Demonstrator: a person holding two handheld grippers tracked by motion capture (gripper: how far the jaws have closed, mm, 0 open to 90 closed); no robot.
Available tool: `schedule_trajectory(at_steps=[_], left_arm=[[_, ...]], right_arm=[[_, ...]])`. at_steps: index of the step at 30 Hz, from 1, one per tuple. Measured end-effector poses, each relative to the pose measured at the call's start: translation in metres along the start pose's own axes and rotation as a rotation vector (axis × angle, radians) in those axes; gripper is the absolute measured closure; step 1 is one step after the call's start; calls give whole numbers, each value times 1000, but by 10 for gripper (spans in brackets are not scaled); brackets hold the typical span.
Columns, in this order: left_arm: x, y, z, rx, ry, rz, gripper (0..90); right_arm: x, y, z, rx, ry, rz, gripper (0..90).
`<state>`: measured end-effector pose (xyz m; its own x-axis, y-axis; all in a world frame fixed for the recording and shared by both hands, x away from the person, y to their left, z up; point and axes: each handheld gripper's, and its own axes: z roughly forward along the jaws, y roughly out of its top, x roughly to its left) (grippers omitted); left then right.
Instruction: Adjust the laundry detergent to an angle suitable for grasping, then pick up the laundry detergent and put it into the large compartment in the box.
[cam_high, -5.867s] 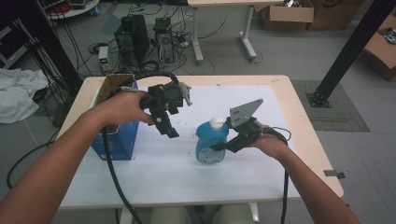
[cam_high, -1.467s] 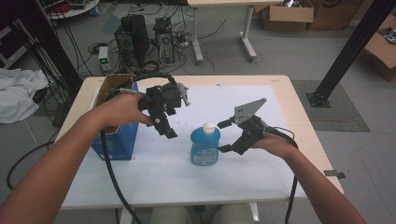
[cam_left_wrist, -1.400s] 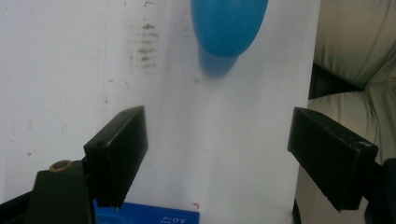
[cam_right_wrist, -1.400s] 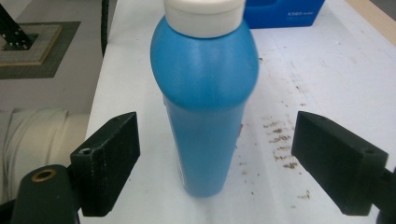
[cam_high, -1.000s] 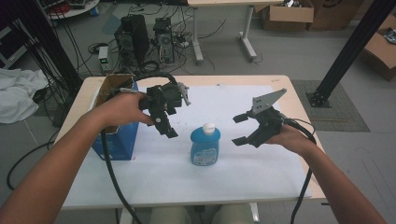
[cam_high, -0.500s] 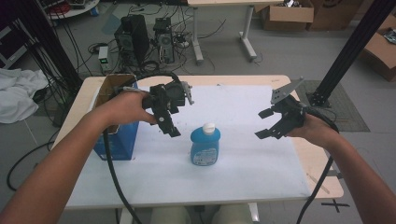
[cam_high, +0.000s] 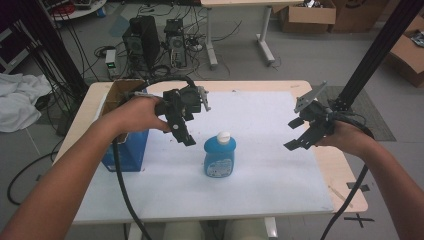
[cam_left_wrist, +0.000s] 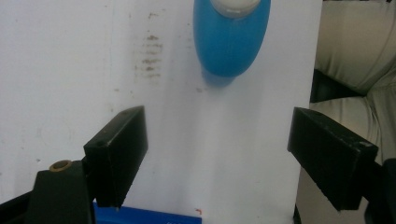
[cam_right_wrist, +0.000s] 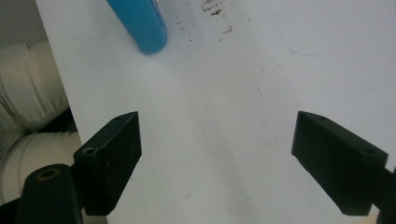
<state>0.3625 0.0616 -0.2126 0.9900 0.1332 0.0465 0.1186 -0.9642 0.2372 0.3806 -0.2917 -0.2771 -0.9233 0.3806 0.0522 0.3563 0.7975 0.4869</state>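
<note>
Blue bottle (cam_high: 219, 157) with white cap stands upright mid-table (cam_high: 260, 200), toward the near edge, labelled front. Left gripper (cam_high: 185, 131) hovers just beside it, jaws spread, empty. Right gripper (cam_high: 299, 133) near right edge, jaws apart, empty.

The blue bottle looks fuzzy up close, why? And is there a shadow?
In the left gripper view the blue bottle is soft and out of focus, with a faint blue-grey shadow just under it on the white table. In the high view it looks sharper, label visible, lit evenly without glare.
</note>
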Motion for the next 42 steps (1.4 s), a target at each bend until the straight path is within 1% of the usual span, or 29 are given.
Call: schedule_trajectory(at_steps=[3,7,18,21,24,26,28,29,30,31,32,35,42], left_arm=[[0,1,0,1,2,0,207],[1,1,1,3,-1,0,208],[0,1,0,2,5,-4,208],[-1,0,-1,1,3,-4,207],[-1,-1,-1,0,5,-6,207],[-2,-2,-1,-7,9,-8,207],[-2,-2,-2,-2,9,-7,208],[-2,-2,-3,2,8,-9,208],[-2,-3,-2,-6,8,-21,207],[-2,-3,-2,-7,8,-23,207],[-2,-3,-3,0,11,-13,207],[-3,-3,-3,2,12,-12,208],[-1,-2,-3,1,14,-14,207]], right_arm=[[1,2,3,22,0,-9,158],[1,3,5,29,5,-10,158],[1,5,8,25,1,-20,158],[1,5,10,39,4,-21,158],[1,5,10,37,4,-19,158],[2,6,11,36,3,-24,157],[3,7,11,39,4,-32,158],[3,7,11,38,4,-32,158],[3,8,11,36,5,-29,158],[3,9,10,32,3,-28,157],[3,9,10,32,3,-28,157],[3,10,11,36,4,-36,159],[2,10,13,32,5,-38,158]])
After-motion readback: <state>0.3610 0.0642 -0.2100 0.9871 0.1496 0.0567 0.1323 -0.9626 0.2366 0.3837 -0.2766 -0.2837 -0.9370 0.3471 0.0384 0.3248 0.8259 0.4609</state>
